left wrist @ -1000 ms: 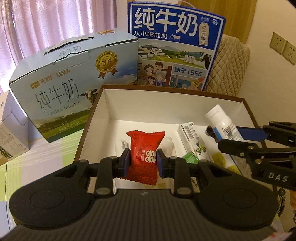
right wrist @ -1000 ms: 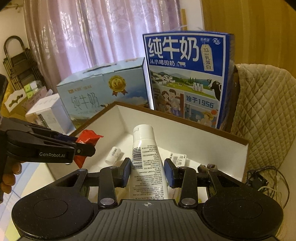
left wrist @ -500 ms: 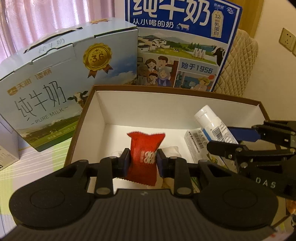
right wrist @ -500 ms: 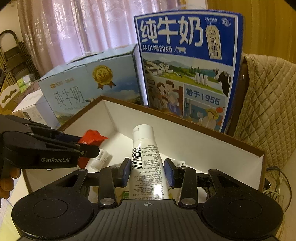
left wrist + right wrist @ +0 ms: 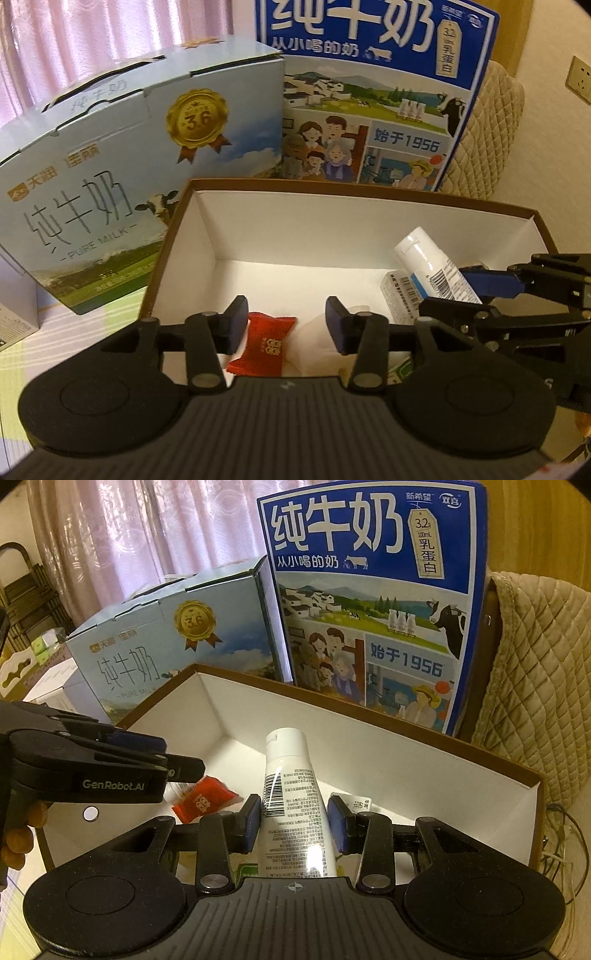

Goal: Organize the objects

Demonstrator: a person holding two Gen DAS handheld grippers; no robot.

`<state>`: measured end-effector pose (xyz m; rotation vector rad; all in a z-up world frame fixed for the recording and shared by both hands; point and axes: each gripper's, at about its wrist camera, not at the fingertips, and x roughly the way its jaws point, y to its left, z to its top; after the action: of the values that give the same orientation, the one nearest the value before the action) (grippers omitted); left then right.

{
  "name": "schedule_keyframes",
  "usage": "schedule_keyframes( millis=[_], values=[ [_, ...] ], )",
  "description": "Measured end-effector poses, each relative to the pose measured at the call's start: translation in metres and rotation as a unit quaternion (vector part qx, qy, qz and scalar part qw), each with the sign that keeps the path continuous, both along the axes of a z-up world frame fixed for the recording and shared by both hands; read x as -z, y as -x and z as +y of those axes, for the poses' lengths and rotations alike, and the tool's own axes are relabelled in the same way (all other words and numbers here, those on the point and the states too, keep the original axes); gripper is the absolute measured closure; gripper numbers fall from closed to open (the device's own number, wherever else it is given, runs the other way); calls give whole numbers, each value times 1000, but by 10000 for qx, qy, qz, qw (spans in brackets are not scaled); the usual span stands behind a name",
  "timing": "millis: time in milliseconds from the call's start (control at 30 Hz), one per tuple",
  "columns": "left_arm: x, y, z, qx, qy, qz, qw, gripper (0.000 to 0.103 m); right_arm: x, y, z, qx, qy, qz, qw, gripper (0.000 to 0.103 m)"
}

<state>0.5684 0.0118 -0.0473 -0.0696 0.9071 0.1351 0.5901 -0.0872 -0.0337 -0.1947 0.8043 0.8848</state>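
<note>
Left wrist: the left gripper (image 5: 283, 318) stands released over the box (image 5: 354, 190); the sachet (image 5: 264, 345), light and crinkly, lies inside.

Right wrist: the right gripper (image 5: 293, 821) clamps the tube (image 5: 291, 805) mid-body; probably slick, soft.

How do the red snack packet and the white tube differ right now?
The red snack packet lies loose on the floor of the open box, between the open jaws of the left gripper; the white tube sits between the jaws of the right gripper. The packet is flat, crinkled and red; the tube is long, smooth and white, with a barcode. Both are over the same box.
</note>
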Motion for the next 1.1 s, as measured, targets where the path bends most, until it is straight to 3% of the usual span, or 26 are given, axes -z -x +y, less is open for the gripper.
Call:
schedule_keyframes(
  millis=[467,733,900,1100],
  values=[
    [-18,14,9,-81,-55,-203,9997,29,-24,1,1,97,-704,23,9975,64],
    [-31,34,7,-100,49,-333,9994,15,-38,16,-29,330,-791,-24,9963,48],
    [-41,58,-2,-40,65,-467,9989,7,-49,42,-58,601,-752,-278,9950,34],
    [-54,94,-18,0,155,-555,9983,3,-59,77,-92,800,-676,-459,9934,29]
  ],
)
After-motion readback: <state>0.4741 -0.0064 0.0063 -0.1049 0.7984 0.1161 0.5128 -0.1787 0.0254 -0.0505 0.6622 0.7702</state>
